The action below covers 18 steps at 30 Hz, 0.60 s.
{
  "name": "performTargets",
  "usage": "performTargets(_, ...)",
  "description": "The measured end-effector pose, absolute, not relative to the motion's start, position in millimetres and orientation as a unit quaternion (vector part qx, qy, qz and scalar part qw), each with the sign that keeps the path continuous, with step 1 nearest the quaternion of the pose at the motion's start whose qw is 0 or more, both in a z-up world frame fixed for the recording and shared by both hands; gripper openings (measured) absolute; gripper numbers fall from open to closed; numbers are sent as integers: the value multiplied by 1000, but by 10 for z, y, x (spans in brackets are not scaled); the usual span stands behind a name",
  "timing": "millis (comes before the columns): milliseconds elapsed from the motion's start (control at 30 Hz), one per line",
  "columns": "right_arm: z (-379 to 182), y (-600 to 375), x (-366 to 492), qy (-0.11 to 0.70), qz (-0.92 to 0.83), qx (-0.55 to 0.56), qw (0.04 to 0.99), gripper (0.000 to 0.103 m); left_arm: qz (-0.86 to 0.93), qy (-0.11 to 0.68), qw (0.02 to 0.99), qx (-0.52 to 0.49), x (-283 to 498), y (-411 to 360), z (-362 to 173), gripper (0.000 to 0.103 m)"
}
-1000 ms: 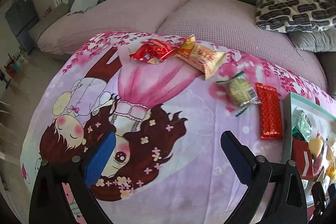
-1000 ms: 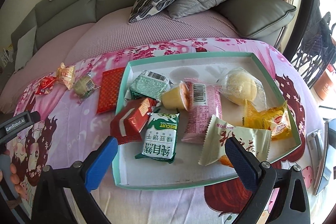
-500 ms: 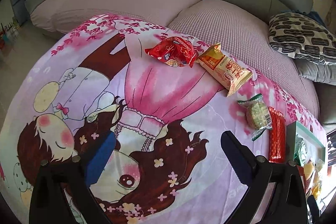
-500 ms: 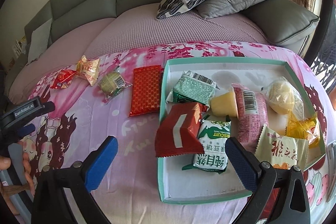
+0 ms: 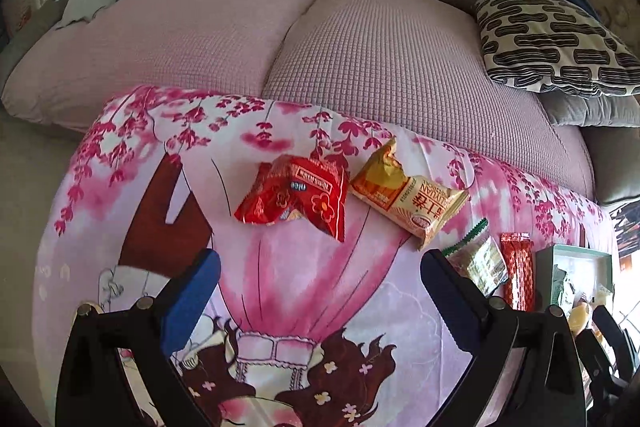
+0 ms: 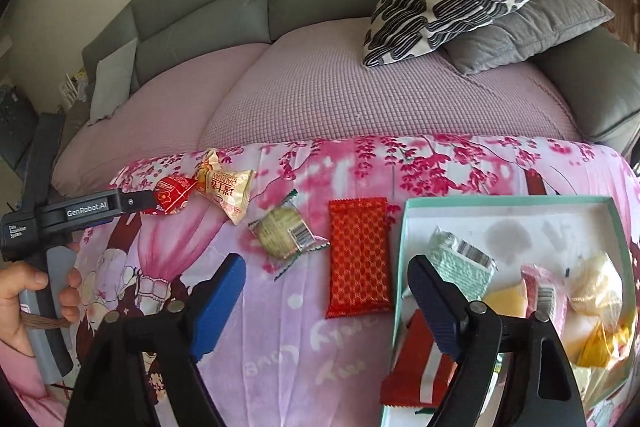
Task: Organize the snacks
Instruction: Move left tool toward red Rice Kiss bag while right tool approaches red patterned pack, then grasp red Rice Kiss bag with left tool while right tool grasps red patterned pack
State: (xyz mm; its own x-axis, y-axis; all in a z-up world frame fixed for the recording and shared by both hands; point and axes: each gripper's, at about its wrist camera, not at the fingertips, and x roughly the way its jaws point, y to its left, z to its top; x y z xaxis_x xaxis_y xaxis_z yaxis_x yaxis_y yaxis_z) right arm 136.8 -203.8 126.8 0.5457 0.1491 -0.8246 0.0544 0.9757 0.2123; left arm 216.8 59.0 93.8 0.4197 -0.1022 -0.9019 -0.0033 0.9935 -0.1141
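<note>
Both claws gape wide, holding nothing: left gripper (image 5: 320,291) hovers near the red snack packet (image 5: 294,195), right gripper (image 6: 326,287) above the red waffle-pattern pack (image 6: 358,257). Teal tray (image 6: 500,202) already holds several snacks; four remain on the blanket (image 6: 280,347), so I judge the job over half done.

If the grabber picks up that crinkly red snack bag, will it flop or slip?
The red snack bag looks puffy and creased, so it would probably crumple and weigh little. Its shiny wrapper might slip. It lies flat, so it shouldn't roll.
</note>
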Motion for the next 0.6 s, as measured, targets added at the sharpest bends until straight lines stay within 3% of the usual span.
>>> performTargets(67, 1234, -2037, 1536, 496, 29, 107, 861, 72, -40, 542, 839, -39, 2297, 617, 973, 100)
performTargets(167, 1124, -2019, 1756, 530, 37, 107, 841, 67, -48, 556, 829, -41, 2494, 686, 956, 100)
performTargets(467, 721, -1940, 2123, 606, 18, 69, 792, 62, -55, 595, 802, -16, 2902, 650, 688, 99)
performTargets(600, 611, -1997, 2200, 618, 2, 67, 784, 57, -63, 606, 793, -25, 2962, 627, 529, 87)
